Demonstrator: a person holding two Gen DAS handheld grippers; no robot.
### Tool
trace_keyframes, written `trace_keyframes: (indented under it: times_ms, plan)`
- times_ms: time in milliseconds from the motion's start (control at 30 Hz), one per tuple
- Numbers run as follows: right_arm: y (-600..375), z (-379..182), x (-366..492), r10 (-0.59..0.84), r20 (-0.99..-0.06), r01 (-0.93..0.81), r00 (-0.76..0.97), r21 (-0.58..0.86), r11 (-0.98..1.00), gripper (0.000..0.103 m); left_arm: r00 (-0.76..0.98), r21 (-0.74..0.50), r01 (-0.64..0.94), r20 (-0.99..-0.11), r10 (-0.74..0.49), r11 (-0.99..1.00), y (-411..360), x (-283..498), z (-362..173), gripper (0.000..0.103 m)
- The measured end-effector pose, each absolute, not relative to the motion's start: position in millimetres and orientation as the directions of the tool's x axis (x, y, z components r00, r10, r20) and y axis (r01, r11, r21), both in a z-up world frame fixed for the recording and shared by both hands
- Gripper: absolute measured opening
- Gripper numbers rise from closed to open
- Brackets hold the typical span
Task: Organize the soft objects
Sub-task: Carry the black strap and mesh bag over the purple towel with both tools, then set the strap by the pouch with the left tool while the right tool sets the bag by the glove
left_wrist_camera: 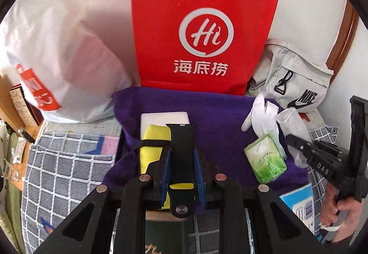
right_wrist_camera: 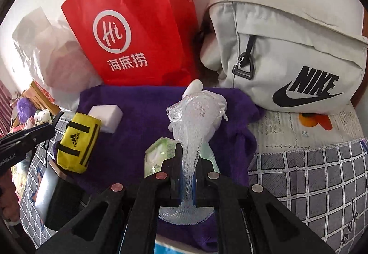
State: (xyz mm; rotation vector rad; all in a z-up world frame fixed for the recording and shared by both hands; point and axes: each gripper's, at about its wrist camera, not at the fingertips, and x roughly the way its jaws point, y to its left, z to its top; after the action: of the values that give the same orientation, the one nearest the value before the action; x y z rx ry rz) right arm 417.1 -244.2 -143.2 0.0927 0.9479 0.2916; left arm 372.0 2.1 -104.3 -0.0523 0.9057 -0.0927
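Observation:
My left gripper (left_wrist_camera: pixel 182 150) is shut on a black strap (left_wrist_camera: pixel 181 139) that carries a yellow patch and a metal stud. Just left of it lies a yellow Adidas pouch (left_wrist_camera: pixel 151 150) on the purple towel (left_wrist_camera: pixel 218 111), with a white sponge block (left_wrist_camera: pixel 164 117) behind it. My right gripper (right_wrist_camera: pixel 189 152) is shut on a white mesh net (right_wrist_camera: pixel 191 129), which hangs over a white glove (right_wrist_camera: pixel 218 97) and a green tissue pack (right_wrist_camera: pixel 158 157). The right wrist view shows the left gripper (right_wrist_camera: pixel 58 114) touching the pouch (right_wrist_camera: pixel 77 139).
A red paper bag (left_wrist_camera: pixel 197 30) stands against the wall behind the towel. A grey Nike bag (right_wrist_camera: pixel 287 65) lies at the right and a white plastic bag (left_wrist_camera: pixel 57 47) at the left. A checked bedcover (right_wrist_camera: pixel 310 173) surrounds the towel. A blue box (left_wrist_camera: pixel 299 203) sits at the near right.

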Motion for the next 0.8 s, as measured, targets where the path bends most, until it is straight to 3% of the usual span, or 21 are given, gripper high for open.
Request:
trace_keyframes:
  times_ms: [800]
  plan:
    - [-233.8, -171.1, 424.6, 0.301, -0.836, -0.252, 0.458, 0.203, 0.946, 0.01, 0.522, -0.136, 0.096, -0.837, -0.166, 0.986, -14.9, 418.9, -149.9, 0.02]
